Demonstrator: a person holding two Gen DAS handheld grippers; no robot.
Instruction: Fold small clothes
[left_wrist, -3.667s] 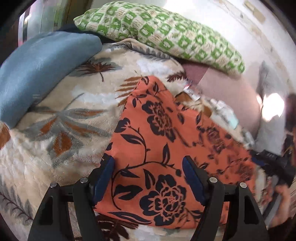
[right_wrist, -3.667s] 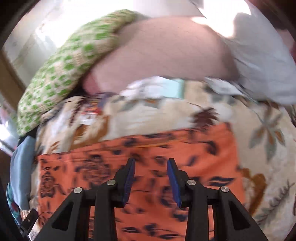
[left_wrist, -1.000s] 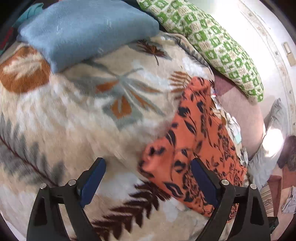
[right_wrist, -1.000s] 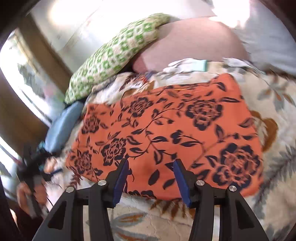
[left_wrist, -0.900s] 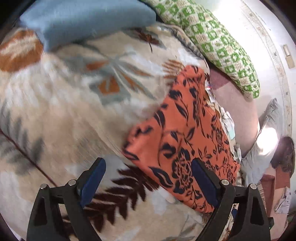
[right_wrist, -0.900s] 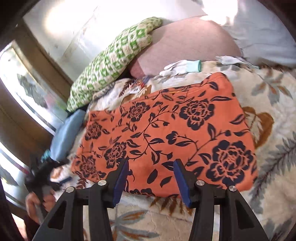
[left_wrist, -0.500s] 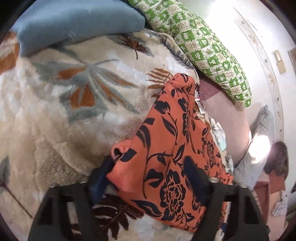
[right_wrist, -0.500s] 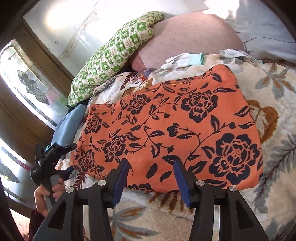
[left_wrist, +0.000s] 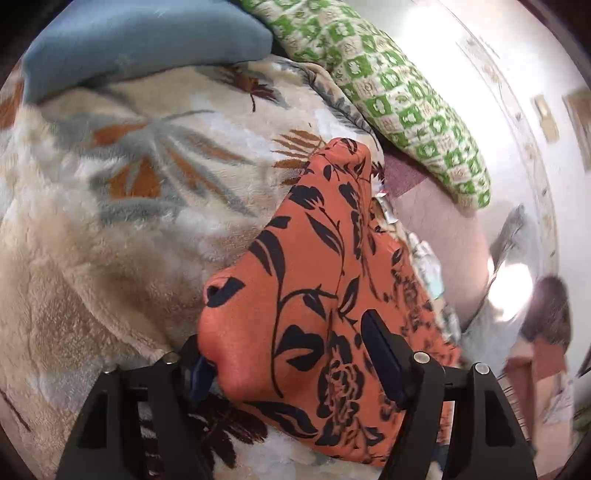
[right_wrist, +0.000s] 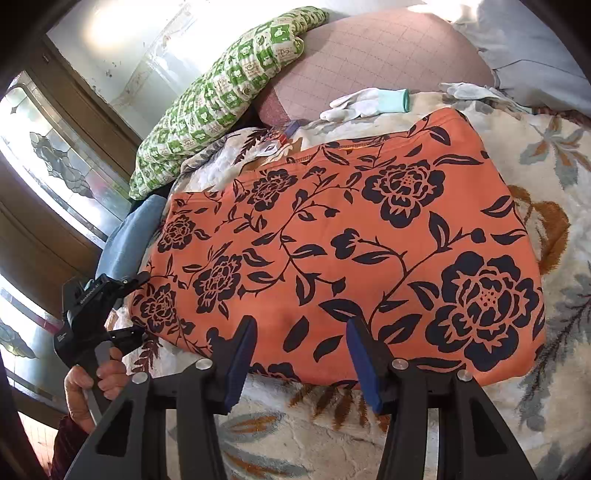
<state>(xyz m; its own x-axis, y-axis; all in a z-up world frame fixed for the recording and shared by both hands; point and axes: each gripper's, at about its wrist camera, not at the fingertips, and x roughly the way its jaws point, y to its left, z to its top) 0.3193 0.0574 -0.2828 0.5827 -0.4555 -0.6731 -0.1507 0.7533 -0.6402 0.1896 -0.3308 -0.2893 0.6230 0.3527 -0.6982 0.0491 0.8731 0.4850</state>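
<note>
Lying flat on blanket (right_wrist: 554, 155): orange cloth (right_wrist: 351, 240). Straddling its raised corner, fingers apart: left tool (left_wrist: 291, 365). Hovering at near edge, fingers apart, gripping nothing: right tool (right_wrist: 301, 354). Resting beyond the cloth: glove (right_wrist: 365, 103), green pillow (right_wrist: 221, 96).

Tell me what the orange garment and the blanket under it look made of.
Orange garment: looks like smooth matte knit, perhaps cotton jersey; it lies flat with a stitched hem and printed dark flowers. Blanket: plush fleece, probably synthetic; its fuzzy pile shows clumped fibres.
</note>
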